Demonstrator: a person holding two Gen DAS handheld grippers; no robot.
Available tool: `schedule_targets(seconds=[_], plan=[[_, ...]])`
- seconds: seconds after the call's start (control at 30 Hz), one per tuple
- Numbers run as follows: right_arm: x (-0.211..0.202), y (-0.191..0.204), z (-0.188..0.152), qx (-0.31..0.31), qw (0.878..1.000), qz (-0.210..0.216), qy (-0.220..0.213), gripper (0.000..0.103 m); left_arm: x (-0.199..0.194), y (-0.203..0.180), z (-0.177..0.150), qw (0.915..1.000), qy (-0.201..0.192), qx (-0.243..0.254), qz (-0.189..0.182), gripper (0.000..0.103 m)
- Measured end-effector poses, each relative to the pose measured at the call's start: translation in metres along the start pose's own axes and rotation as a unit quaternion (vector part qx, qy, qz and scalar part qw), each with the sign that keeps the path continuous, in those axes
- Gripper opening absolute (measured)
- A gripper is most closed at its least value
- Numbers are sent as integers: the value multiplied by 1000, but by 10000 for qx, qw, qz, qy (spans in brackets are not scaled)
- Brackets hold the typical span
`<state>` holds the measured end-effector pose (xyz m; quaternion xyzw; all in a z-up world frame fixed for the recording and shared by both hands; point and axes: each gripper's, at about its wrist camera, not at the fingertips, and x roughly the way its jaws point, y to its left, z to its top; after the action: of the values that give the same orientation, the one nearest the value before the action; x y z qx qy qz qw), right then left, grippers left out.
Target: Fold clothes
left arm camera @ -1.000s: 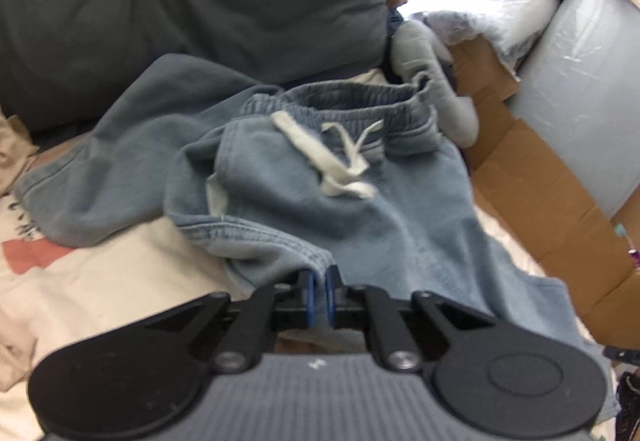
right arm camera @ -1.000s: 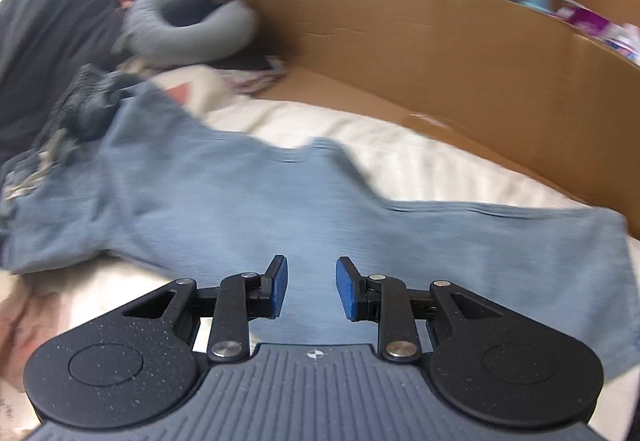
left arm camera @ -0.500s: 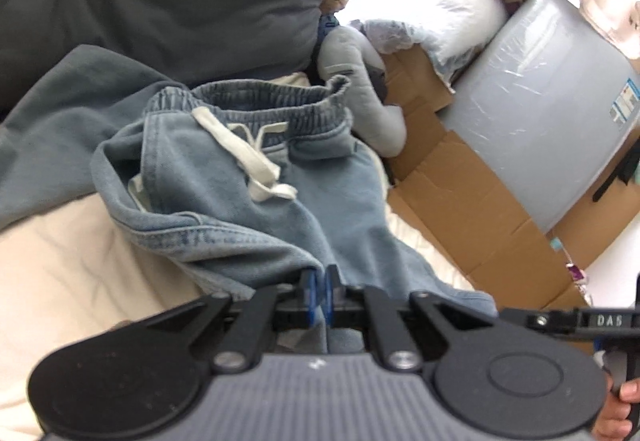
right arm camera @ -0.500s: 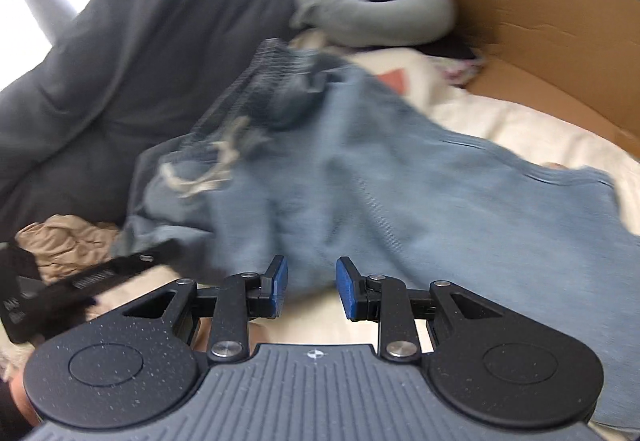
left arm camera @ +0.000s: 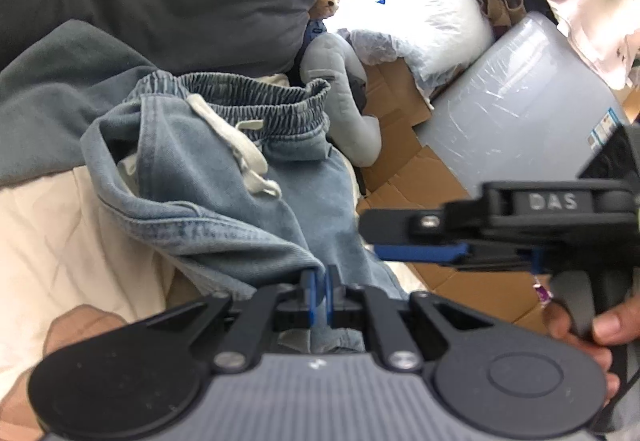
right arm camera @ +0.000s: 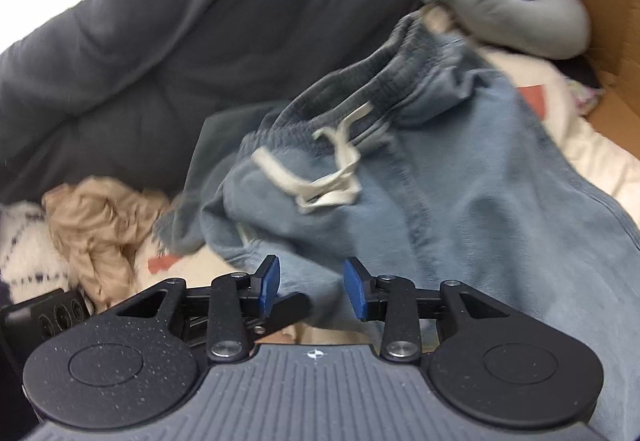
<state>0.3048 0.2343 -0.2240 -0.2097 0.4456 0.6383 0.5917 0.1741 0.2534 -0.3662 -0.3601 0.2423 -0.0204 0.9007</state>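
Holding a fold of the blue jeans (left arm camera: 256, 201) on the bed (left arm camera: 52, 233), the left tongs (left arm camera: 319, 289) are closed on the cloth; the right tongs (right arm camera: 311, 287) stand wide just above it. The jeans lie bunched, one leg doubled over, waistband (right arm camera: 360, 101) loose: folding is partly done at most.

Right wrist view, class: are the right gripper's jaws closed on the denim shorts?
No. The right gripper has its blue pads spread wide apart, with the denim shorts lying beyond them, ungripped.
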Motion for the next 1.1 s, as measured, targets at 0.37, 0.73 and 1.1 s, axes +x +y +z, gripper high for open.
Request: schedule_targets(seconds=[0.37,0.73,1.1], plan=[[44,43,11,-803,9932,-168,822,60,-5,7,0,9997,-67,-160,-170,4],[72,35,19,-853,9855,-389,1412,13,-15,21,-2,9992,-32,-366,-133,9],[38,13,36,-890,9916,-664,664,7,-61,72,32,9906,-309,-241,1310,71]])
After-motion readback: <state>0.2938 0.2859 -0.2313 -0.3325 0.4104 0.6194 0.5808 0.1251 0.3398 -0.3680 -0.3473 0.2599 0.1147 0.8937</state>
